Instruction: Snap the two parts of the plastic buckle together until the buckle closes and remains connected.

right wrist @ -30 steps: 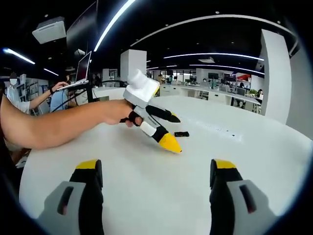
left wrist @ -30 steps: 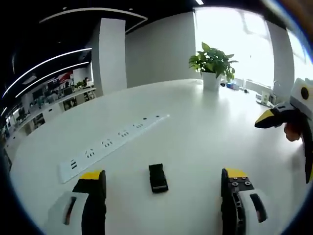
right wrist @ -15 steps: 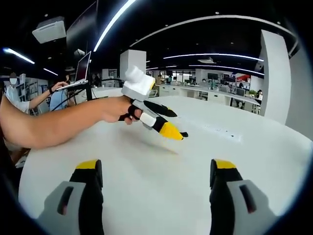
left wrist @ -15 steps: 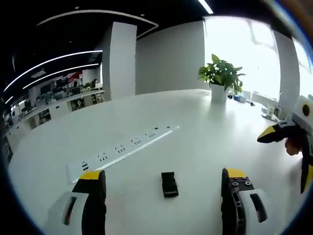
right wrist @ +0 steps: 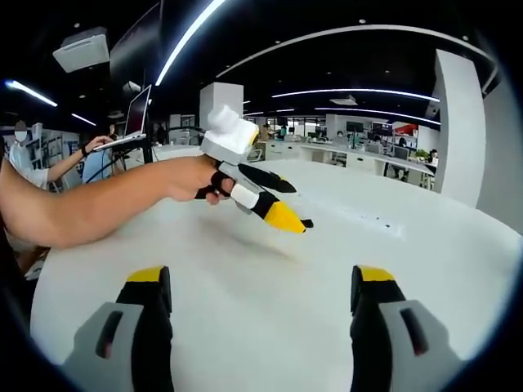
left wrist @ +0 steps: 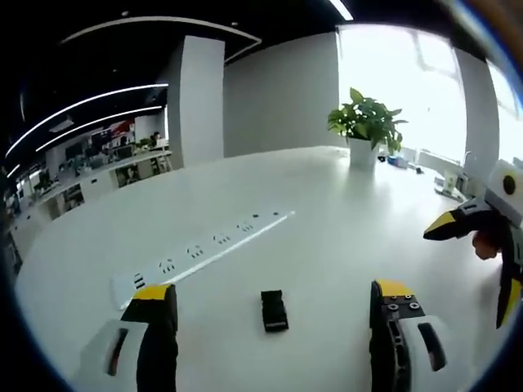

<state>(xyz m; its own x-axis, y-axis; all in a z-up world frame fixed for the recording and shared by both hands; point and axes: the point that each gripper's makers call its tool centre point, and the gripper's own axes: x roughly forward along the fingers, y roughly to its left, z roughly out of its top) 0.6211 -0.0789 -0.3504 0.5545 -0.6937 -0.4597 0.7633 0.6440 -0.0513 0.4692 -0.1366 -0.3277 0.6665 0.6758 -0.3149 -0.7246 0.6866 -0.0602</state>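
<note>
Buckle (left wrist: 274, 310) lies black on the white worktop (left wrist: 327, 220) between the left claw (left wrist: 274, 327) jaws, untouched. Both claws gape wide and empty; the right claw (right wrist: 260, 327) hangs well apart, beside a power strip (left wrist: 204, 249)

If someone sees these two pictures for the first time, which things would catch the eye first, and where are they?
In the left gripper view, a small black buckle lies alone on the wide white table, between the open jaws of the left gripper. Beyond it a long white power strip runs across the table, and a green potted plant stands at the far edge. In the right gripper view, a person's arm holds the left gripper above the table.
</note>
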